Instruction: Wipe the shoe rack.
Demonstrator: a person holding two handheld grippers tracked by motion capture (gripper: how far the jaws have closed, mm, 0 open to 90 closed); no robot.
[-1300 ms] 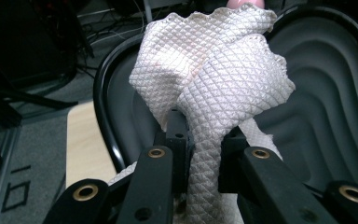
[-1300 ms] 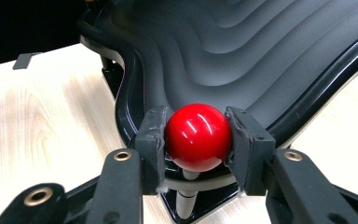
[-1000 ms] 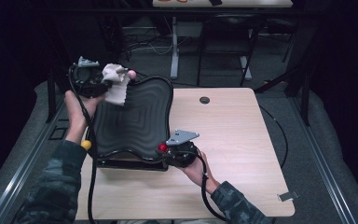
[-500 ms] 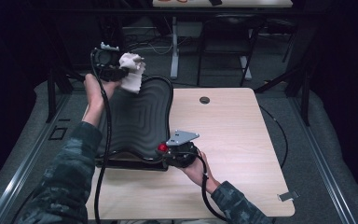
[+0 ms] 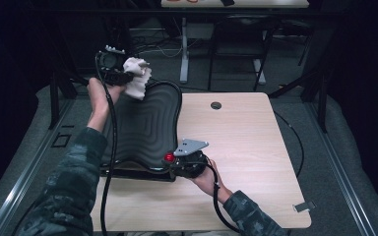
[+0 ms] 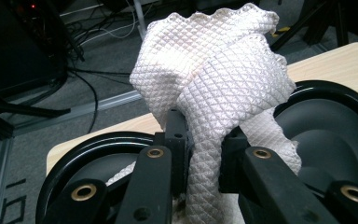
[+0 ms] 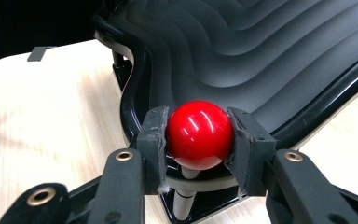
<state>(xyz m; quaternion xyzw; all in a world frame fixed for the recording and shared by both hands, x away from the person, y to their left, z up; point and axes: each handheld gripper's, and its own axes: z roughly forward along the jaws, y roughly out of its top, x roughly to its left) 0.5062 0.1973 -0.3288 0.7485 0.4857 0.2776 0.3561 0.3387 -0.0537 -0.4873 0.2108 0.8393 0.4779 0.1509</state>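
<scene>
Left tool [image 5: 123,76], clamped on cloth [image 5: 138,78], shifted from tray's [image 5: 142,123] 10 o'clock corner toward 12; right tool [image 5: 174,160] unmoved, gripping red knob [image 7: 199,134].

A white cloth [image 6: 214,79] with a quilted, diamond-patterned weave and a scalloped edge was seen, soft and matt in look. The black tray [image 5: 147,128] was shown as moulded plastic, its wavy ridges smooth with a dull sheen and its rim [image 6: 335,93] glossier. The red ball [image 7: 199,134] was seen as hard, polished and glossy, with bright highlights on it. The desk [image 5: 256,142] was shown as pale wood-grain laminate, smooth and matt. The left tongs [image 6: 200,149] and right tongs [image 7: 199,140] were seen as matt black plastic with brass-coloured rivets, the pads dull and rubbery, slightly scuffed.
</scene>
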